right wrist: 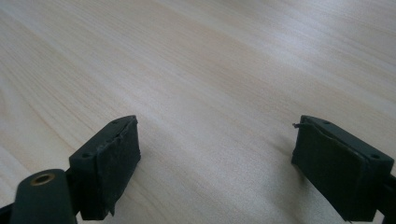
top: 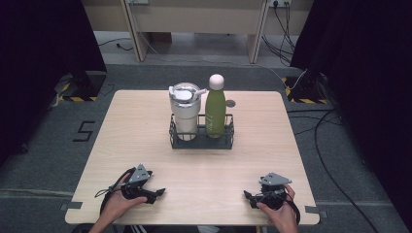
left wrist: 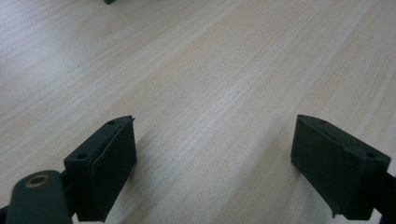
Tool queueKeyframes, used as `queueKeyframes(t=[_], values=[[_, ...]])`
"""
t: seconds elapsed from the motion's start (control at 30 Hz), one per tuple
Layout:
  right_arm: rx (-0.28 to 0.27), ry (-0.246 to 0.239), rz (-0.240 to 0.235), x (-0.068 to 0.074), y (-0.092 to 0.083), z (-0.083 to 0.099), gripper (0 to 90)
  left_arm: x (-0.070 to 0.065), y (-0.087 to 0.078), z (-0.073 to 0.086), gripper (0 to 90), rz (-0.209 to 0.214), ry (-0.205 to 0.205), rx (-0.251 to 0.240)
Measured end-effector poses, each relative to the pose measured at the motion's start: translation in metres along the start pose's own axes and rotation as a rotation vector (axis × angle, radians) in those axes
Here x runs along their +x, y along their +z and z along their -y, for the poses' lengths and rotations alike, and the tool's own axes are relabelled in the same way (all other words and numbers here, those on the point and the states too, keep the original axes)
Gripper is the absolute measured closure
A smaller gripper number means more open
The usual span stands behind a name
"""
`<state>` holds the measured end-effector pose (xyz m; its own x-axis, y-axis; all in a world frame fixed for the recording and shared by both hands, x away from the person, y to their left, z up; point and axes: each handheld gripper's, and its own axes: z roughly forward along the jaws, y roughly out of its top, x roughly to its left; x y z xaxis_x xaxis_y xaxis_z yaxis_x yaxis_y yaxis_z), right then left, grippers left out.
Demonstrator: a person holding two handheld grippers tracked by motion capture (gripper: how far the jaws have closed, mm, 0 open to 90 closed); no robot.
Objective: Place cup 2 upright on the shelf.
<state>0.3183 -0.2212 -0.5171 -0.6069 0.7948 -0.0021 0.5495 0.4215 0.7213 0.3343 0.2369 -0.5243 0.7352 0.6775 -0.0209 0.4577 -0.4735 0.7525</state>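
A light wooden desk (top: 145, 141) carries everything, its grain running bare under both gripper views. Toward the far edge, near the middle of its width, stands a black wire rack (top: 201, 137) with low sides. Two vessels stand upright in the rack, side by side and just about touching: a cream tumbler (top: 185, 116) with a clear lid and a side handle on the rack's left half, and a green bottle (top: 215, 110) with a pale rounded cap on its right half. The bottle rises a little higher than the tumbler. A small grey round disc (top: 230, 103) is set into the desk just behind the rack's right end.

Both tools rest along the near edge, well apart from the rack and from each other. The left tool (top: 158, 193) lies near the near-left corner, held in the person's left hand (top: 119, 204), with the tumbler ahead of it and off to its right. The right tool (top: 248, 195) lies near the near-right corner, in the right hand (top: 279, 213), with the bottle ahead and off to its left. The two tools point inward, toward one another.

In the left gripper view the left tool (left wrist: 215, 163) has its jaws spread wide, with only desk grain between them. In the right gripper view the right tool (right wrist: 217, 163) gapes just as wide, nothing gripped.
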Motion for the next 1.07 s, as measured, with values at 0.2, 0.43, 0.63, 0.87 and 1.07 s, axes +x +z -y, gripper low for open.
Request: queueKeyframes(t=[0.2, 0.43, 0.63, 0.87, 1.07], values=[[0.004, -0.013, -0.003, 0.0002, 0.0006, 0.0, 12.0, 0.0, 0.0, 0.0, 13.5, 0.0, 0.0, 0.0], [0.008, -0.019, -0.009, 0.0005, 0.0011, -0.0003, 10.4, 0.0, 0.0, 0.0, 13.5, 0.0, 0.001, 0.0], [0.009, -0.02, -0.009, 0.0004, 0.0011, -0.0003, 10.4, 0.0, 0.0, 0.0, 13.5, 0.0, 0.001, 0.0], [0.009, -0.02, -0.009, 0.0004, 0.0011, -0.0003, 10.5, 0.0, 0.0, 0.0, 13.5, 0.0, 0.001, 0.0], [0.009, -0.02, -0.009, 0.0003, 0.0011, -0.0003, 10.4, 0.0, 0.0, 0.0, 13.5, 0.0, 0.0, 0.0]])
